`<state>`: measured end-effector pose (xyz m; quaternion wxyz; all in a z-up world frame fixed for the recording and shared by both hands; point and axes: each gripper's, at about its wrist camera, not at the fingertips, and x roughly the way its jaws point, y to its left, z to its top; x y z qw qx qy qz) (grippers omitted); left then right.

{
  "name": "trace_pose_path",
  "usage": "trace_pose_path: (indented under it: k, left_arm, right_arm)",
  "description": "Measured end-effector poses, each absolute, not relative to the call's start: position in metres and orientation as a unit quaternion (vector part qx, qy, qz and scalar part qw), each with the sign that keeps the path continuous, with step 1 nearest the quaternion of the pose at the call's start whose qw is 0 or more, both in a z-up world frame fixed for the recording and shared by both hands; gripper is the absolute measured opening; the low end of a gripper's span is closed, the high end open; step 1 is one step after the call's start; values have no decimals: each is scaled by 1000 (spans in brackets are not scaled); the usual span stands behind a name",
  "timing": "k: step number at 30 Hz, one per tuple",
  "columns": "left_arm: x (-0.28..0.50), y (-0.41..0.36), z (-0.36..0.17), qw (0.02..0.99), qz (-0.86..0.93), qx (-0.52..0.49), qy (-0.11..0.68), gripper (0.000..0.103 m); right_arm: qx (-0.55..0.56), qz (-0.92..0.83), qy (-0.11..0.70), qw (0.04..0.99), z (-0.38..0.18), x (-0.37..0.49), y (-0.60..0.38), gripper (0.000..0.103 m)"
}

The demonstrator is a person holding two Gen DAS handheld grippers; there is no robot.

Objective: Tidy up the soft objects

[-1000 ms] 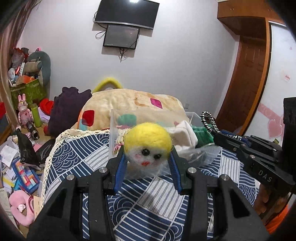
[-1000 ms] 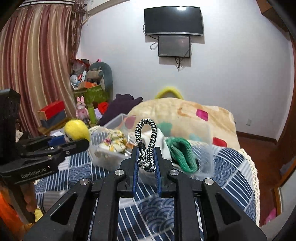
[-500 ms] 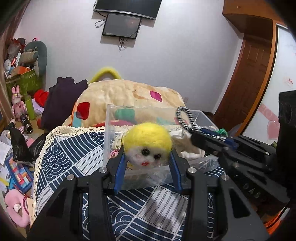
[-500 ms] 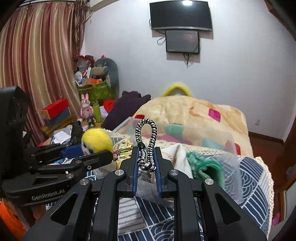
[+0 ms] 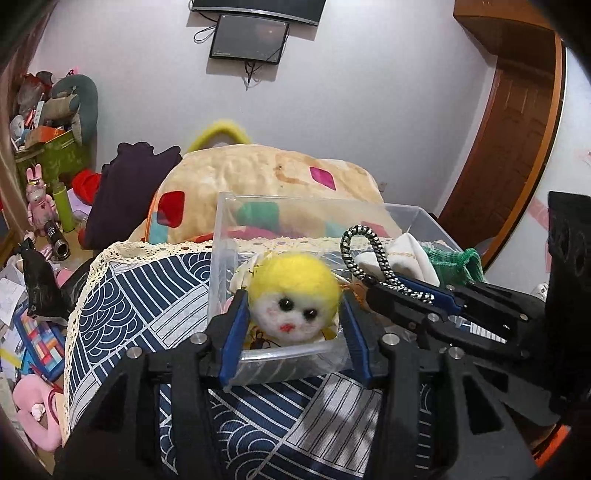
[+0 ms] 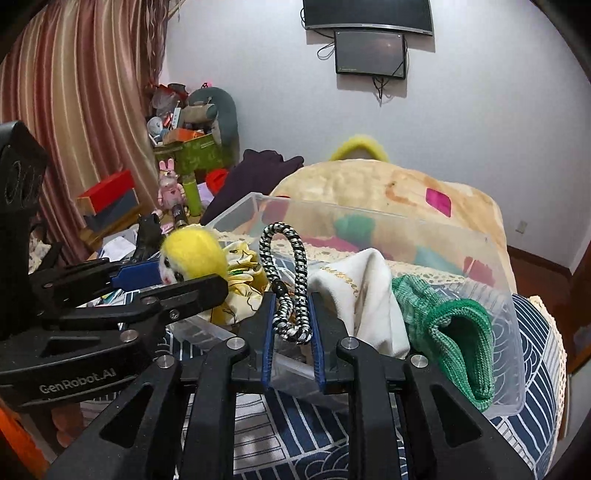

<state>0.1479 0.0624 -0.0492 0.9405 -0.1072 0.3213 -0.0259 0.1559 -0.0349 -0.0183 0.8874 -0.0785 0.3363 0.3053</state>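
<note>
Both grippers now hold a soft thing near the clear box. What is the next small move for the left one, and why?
Probably lower the left gripper a little and open it. It is shut on the yellow felt doll head, which already hangs over the near edge of the clear plastic box, above the yellow cloth inside, so a short drop should land it in the box.

both views ride low over the patterned blue cloth (image 5: 140,295), facing the white wall with the tv (image 6: 367,14). the left wrist view looks close along its own fingers (image 5: 236,332) at the near-left corner of the clear bin (image 5: 218,258). the right wrist view sits just to its right, equally close. they share the bin, the quilt (image 6: 388,192) and, probably, each other's gripper bodies.
</note>
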Motion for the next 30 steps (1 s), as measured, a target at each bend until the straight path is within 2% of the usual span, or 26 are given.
trace_pose_path:
  k: [1, 2, 8, 15, 25, 26, 27, 29, 30]
  left_arm:
    - [146, 62, -49, 941, -26, -106, 320, 59]
    - [145, 62, -48, 942, -21, -103, 319, 60]
    - [131, 63, -43, 945, -23, -105, 309, 61]
    - [107, 62, -26, 956, -19, -91, 278, 61]
    - [60, 50, 13, 976, -27, -65, 208, 61]
    - [56, 48, 15, 977, -29, -63, 204, 63]
    - [50, 46, 19, 978, -30, -60, 196, 66]
    - [43, 43, 23, 980, -31, -57, 188, 79]
    - [38, 42, 25, 981, -32, -56, 182, 82]
  right_arm:
    - [-76, 306, 339, 887, -18, 157, -36, 17]
    - [-74, 306, 342, 886, -17, 158, -37, 18]
    - [-65, 310, 344, 884, -12, 154, -42, 33]
    - [-61, 317, 313, 893, 7, 138, -49, 33]
    - [-38, 317, 230, 919, 58, 96, -81, 34]
    - [-36, 317, 226, 920, 59, 94, -83, 35]
    - [-35, 316, 222, 922, 62, 91, -86, 37]
    - [-31, 310, 209, 927, 66, 84, -91, 57]
    - [-30, 306, 202, 930, 67, 81, -93, 61]
